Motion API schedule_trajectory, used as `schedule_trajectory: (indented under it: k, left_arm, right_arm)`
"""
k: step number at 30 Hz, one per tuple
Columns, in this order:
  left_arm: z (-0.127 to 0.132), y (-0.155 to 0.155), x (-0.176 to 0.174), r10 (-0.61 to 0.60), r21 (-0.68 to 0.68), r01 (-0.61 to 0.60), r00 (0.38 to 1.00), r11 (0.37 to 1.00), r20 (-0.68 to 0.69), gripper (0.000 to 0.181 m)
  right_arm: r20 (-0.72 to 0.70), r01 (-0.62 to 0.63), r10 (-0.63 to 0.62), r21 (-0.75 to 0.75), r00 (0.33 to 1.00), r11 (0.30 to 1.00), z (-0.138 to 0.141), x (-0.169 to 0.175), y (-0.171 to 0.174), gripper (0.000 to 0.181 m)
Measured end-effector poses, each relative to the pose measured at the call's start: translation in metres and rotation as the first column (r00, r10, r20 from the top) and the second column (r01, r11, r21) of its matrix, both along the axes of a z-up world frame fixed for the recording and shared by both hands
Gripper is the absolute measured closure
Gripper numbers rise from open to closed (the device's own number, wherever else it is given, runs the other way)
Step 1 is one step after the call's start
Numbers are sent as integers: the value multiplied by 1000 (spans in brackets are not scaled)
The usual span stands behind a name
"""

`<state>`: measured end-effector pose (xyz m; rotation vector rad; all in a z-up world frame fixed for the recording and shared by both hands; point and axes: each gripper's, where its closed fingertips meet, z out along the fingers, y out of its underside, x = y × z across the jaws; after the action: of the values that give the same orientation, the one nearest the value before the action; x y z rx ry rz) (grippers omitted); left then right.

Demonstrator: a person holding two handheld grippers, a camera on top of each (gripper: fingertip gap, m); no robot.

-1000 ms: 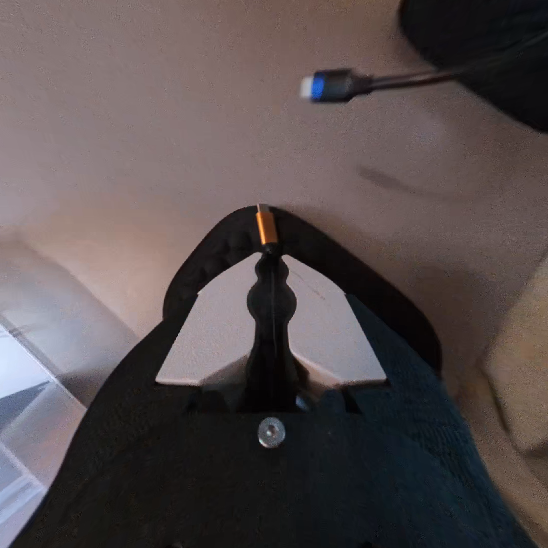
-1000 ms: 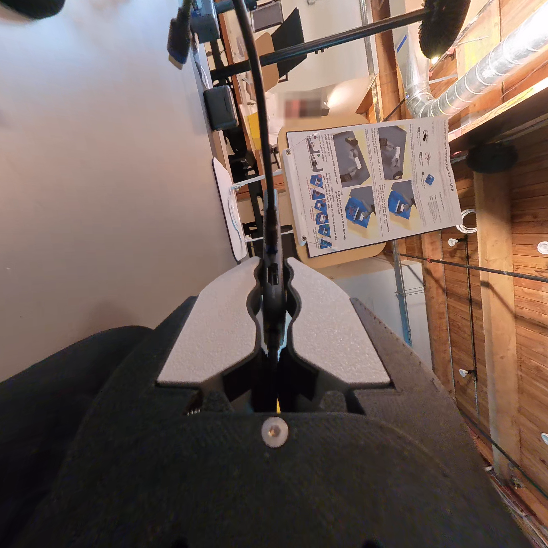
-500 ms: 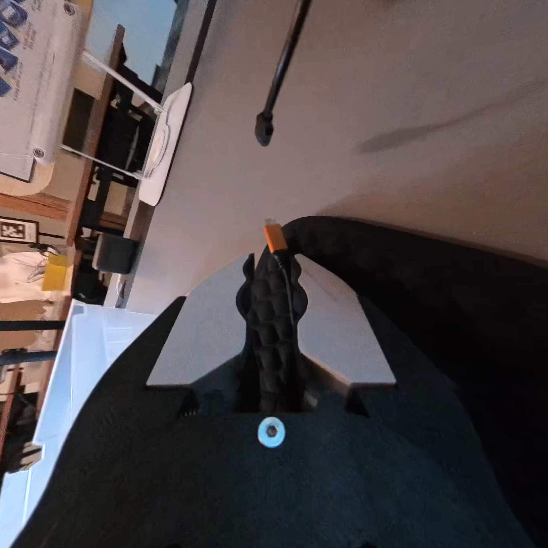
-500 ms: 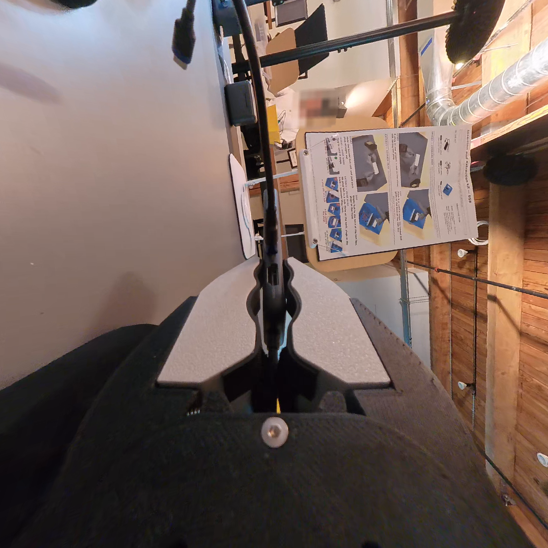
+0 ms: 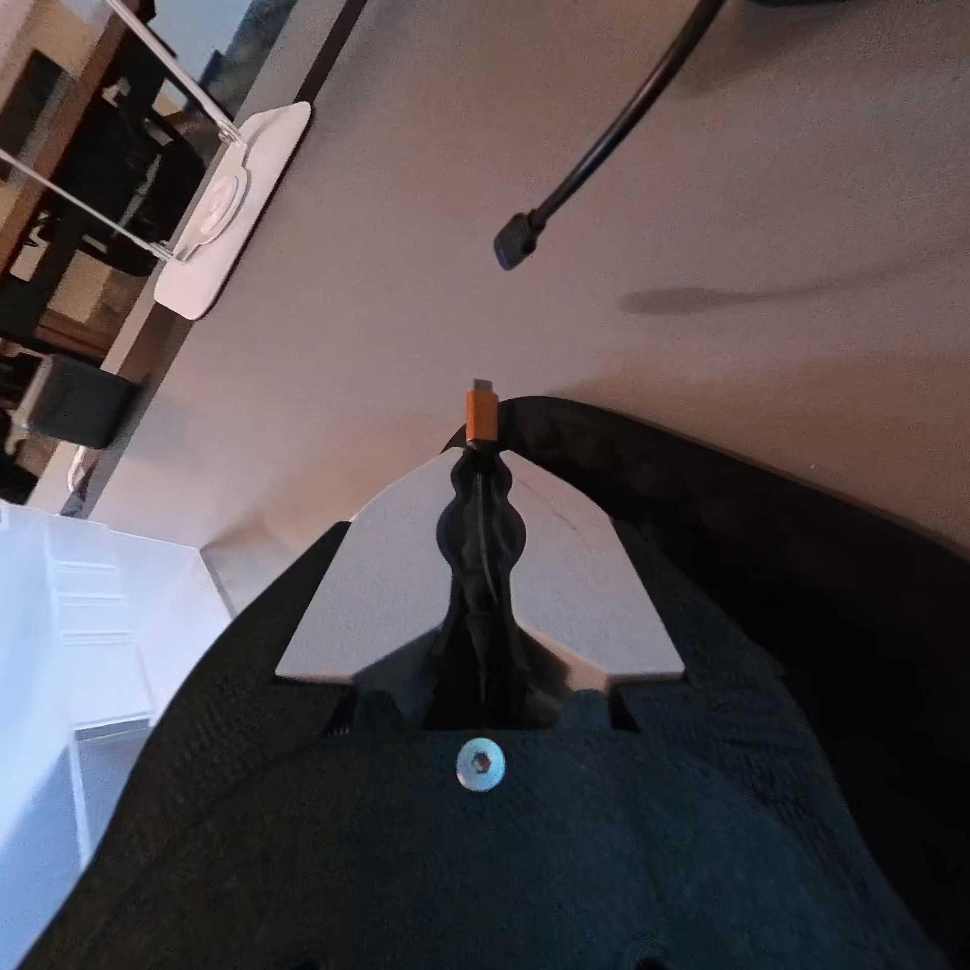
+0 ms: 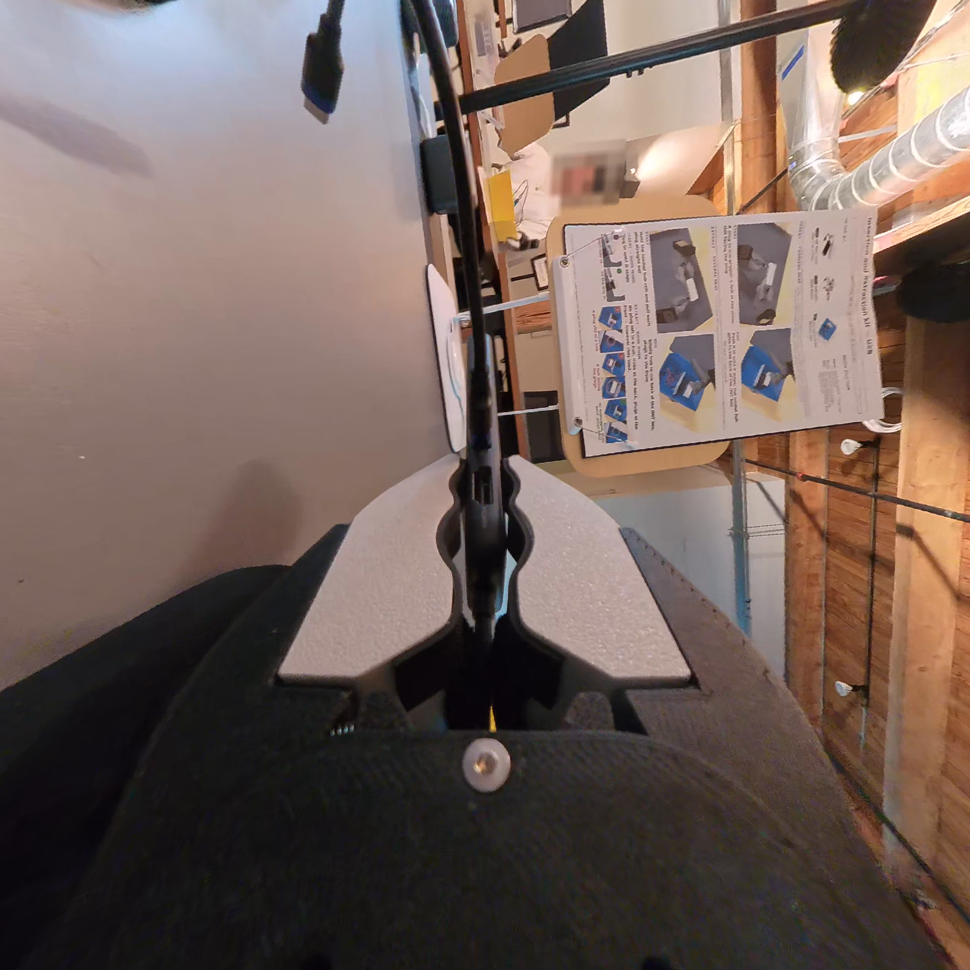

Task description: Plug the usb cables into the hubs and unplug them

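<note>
My left gripper [image 5: 480, 455] is shut on a thin black cable just behind its orange USB plug [image 5: 482, 417], whose metal tip points forward over the grey table [image 5: 367, 341]. My right gripper [image 6: 483, 464] is shut on a slim dark hub [image 6: 483, 504] seen edge-on, held above the table. The hub's black cable [image 6: 455, 157] arcs up from its far end. Its dark plug with a blue tip [image 6: 321, 73] dangles free. That plug also shows in the left wrist view [image 5: 515, 246], ahead of the orange plug and apart from it.
A white stand base [image 5: 231, 210] sits at the table's far edge and carries a printed poster [image 6: 719, 336]. A black box [image 5: 78, 409] stands by that edge. A white bin [image 5: 78, 630] is close on my left. Wooden walls and ducting lie beyond.
My left gripper has swung round with the orange plug, so the table edge and white bin came into view. The dangling plug now hangs ahead, to the right. The right gripper has shifted only slightly.
</note>
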<state>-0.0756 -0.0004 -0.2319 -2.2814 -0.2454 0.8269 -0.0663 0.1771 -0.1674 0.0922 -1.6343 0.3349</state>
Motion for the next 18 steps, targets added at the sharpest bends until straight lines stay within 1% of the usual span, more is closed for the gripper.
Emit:
schedule_trajectory:
  k: [1,3,6,9,11,13,14,16,18]
  left_arm:
    - [3,1,1,-3,32,2,1000,999,26,173]
    - [15,6,5,-23,109,17,998,994,56,174]
    - [45,18,14,-72,242,49,994,969,86,173]
    - [76,35,34,-168,390,100,975,915,146,174]
    - [91,50,53,-250,471,135,950,872,189,174]
    - [96,66,71,-317,513,163,920,843,229,174]
    - [93,72,76,-330,506,174,914,845,236,174]
    - [89,77,75,-316,485,173,920,857,231,174]
    - [92,73,68,-296,499,141,922,855,247,174]
  right_arm:
    - [15,4,-4,-6,1000,1000,-2,-1,1,170]
    - [43,17,-16,-27,999,999,-4,-3,3,170]
    - [106,31,-22,-83,994,996,-9,-5,6,170]
    - [152,46,-27,-125,988,991,-12,-7,9,169]
    - [161,53,-30,-140,986,989,-12,-8,9,169]
    - [167,56,-32,-141,985,988,-13,-8,8,169]
    - [166,53,-30,-133,986,990,-13,-8,7,169]
    - [160,35,-17,-110,987,993,-14,-7,3,169]
    - [149,24,-11,-84,989,996,-15,-5,3,169]
